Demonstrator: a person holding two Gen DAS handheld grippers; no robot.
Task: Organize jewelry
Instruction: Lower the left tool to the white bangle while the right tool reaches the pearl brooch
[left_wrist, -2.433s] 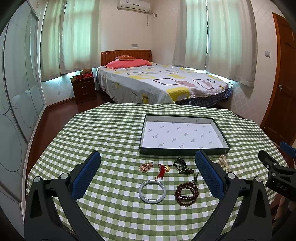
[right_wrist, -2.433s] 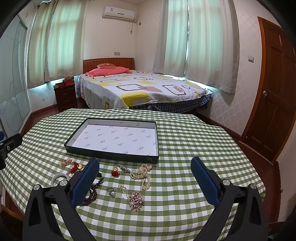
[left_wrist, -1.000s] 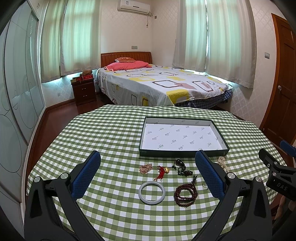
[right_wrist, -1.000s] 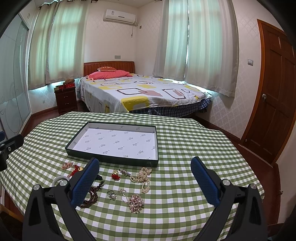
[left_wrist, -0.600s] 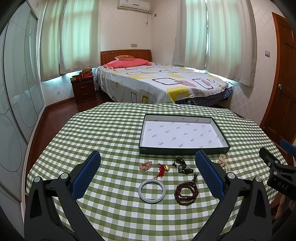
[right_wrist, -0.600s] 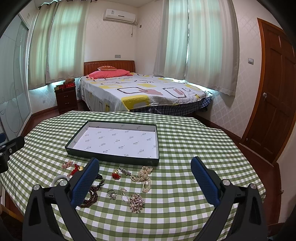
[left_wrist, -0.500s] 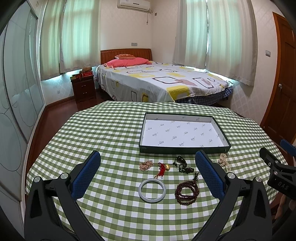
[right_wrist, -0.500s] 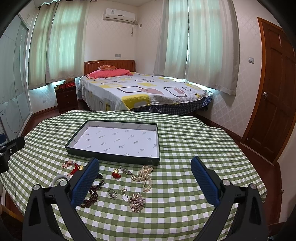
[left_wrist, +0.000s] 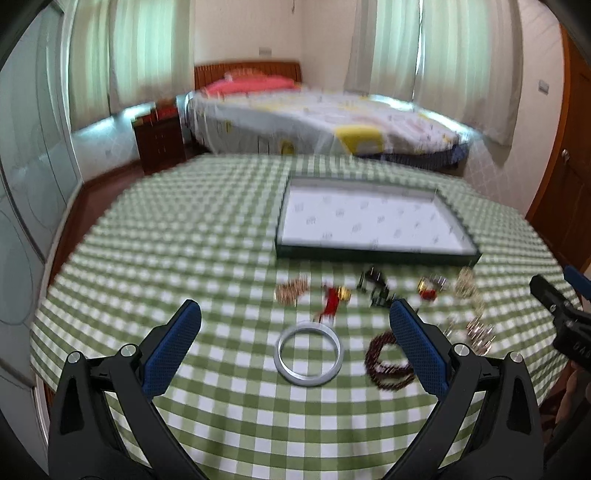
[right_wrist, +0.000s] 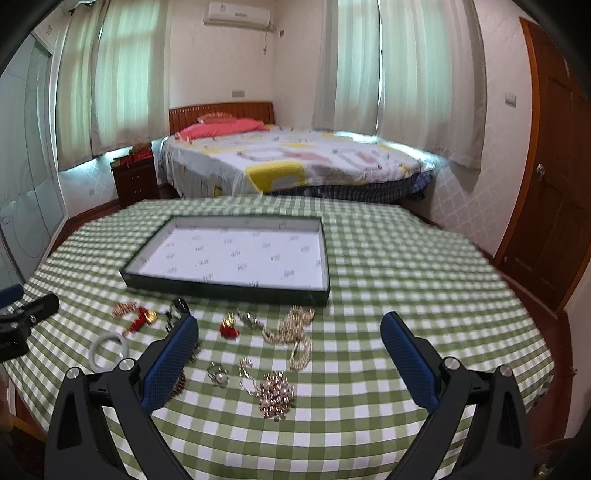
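A dark shallow tray (left_wrist: 373, 254) with a white patterned lining stands on the green checked table; it also shows in the right wrist view (right_wrist: 225, 286). Jewelry lies in front of it: a white bangle (left_wrist: 309, 353), dark red beads (left_wrist: 388, 360), a red tassel charm (left_wrist: 332, 301), a copper-coloured piece (left_wrist: 291, 290), a pearl necklace (right_wrist: 295, 332), a pearl cluster (right_wrist: 276, 397), a ring (right_wrist: 218, 374). My left gripper (left_wrist: 295, 321) is open above the bangle. My right gripper (right_wrist: 290, 332) is open above the pearls. Both are empty.
The round table's edge (right_wrist: 532, 391) drops off on all sides. A bed (right_wrist: 295, 162) and nightstand (right_wrist: 136, 181) stand beyond it, a wooden door (right_wrist: 554, 184) at the right. The other gripper shows at the right edge of the left wrist view (left_wrist: 561, 314).
Both grippers have tilted down and moved toward the table, so the jewelry and tray look larger. The left view is motion-blurred. Nothing was picked up.
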